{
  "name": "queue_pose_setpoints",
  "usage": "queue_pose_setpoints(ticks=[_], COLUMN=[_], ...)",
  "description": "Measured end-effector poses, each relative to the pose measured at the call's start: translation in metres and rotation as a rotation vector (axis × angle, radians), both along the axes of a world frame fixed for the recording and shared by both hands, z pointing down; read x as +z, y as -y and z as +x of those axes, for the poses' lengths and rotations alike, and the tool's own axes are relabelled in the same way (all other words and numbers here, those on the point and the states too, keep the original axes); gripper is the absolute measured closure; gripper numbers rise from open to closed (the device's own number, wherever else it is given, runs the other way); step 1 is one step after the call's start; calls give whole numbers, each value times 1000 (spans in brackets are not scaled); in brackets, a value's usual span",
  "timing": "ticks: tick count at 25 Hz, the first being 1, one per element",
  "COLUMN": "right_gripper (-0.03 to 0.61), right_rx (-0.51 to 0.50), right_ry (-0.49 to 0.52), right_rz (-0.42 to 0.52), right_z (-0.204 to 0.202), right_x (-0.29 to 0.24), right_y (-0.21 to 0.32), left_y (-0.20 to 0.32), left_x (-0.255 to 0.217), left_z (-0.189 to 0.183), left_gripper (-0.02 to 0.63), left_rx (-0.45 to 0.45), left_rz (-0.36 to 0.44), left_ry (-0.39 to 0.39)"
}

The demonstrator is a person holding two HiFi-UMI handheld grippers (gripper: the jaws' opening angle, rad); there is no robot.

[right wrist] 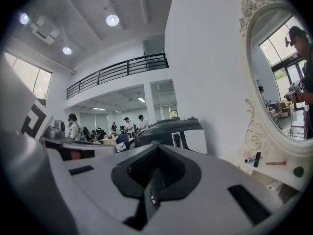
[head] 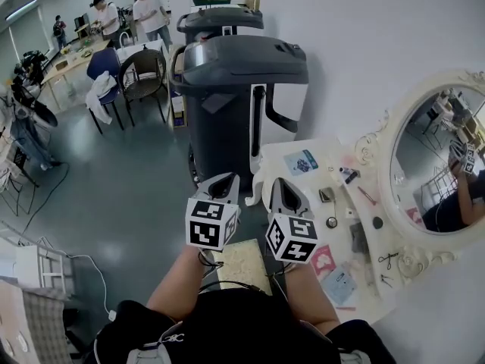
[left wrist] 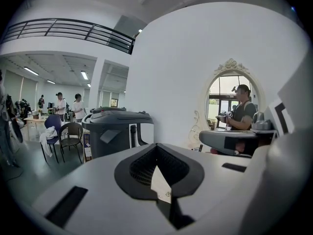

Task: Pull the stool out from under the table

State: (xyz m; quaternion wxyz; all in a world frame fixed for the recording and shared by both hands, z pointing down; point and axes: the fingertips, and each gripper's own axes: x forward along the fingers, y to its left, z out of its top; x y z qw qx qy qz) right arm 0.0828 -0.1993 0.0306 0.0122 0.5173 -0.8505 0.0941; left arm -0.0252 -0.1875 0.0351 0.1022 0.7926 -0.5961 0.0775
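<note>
Head view: left gripper (head: 220, 183), right gripper (head: 282, 193), jaws pressed together; square speckled cream stool (head: 244, 265).

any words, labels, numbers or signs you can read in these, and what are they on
No text here can be read.
Left cube and right cube: black-and-white square marker patterns only, no letters or numbers.
Blue card on the table: print too small to read.
Pink card: print too blurred to read.
White label on the rear bin: too small to read.

Cream-cushioned stool (head: 244, 267) just beside white table (head: 322, 152)
</note>
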Motion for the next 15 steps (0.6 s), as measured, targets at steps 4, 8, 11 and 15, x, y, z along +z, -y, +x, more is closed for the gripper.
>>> queue_pose_setpoints(ticks=[4, 8, 11, 15], right_gripper=[574, 574, 574, 574], right_rx=[-5, -15, -21, -33], right_ry=[1, 20, 23, 25], right_rz=[-4, -19, -18, -20], right_z=[2, 2, 2, 1], right_x=[2, 3, 4, 7], right_y=[-2, -3, -6, -12], left_y=[-2, -3, -6, -13], left_x=[3, 1, 1, 6], left_z=[1, 1, 2, 3], left_gripper=[611, 611, 611, 611], left_rx=[-7, -11, -15, -19], left_rz=[-7, -4, -5, -17], left_ry=[-4, 2, 6, 13])
